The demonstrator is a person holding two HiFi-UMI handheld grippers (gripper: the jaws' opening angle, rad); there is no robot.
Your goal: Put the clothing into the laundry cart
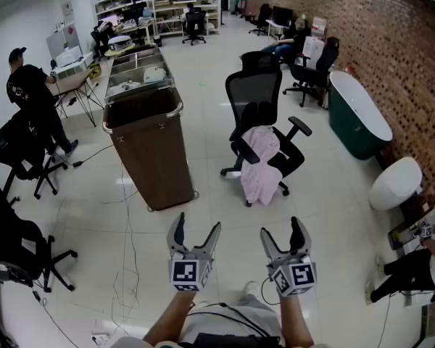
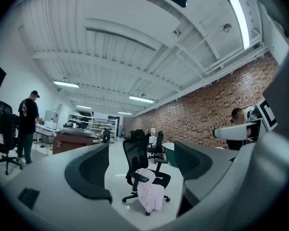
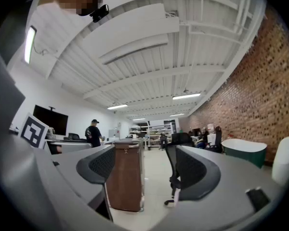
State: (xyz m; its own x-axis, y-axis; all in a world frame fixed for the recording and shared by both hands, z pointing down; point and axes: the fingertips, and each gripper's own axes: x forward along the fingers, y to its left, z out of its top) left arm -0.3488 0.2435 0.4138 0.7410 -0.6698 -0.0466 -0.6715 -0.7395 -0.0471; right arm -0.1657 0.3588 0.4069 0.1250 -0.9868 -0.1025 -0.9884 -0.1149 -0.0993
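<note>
Your left claw [image 1: 196, 227] and right claw [image 1: 282, 229] are both open and empty, held level side by side. Well ahead, slightly right, the garment [image 1: 259, 164] hangs lengthwise down the chair [image 1: 254, 93] seat. The left claw points straight at it, but the right looks nearer. The cart [image 1: 148, 151] stands ahead-left, beside the chair.

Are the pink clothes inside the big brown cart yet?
No, out. The pink clothing hangs on the black chair, apart from the laundry cart.
</note>
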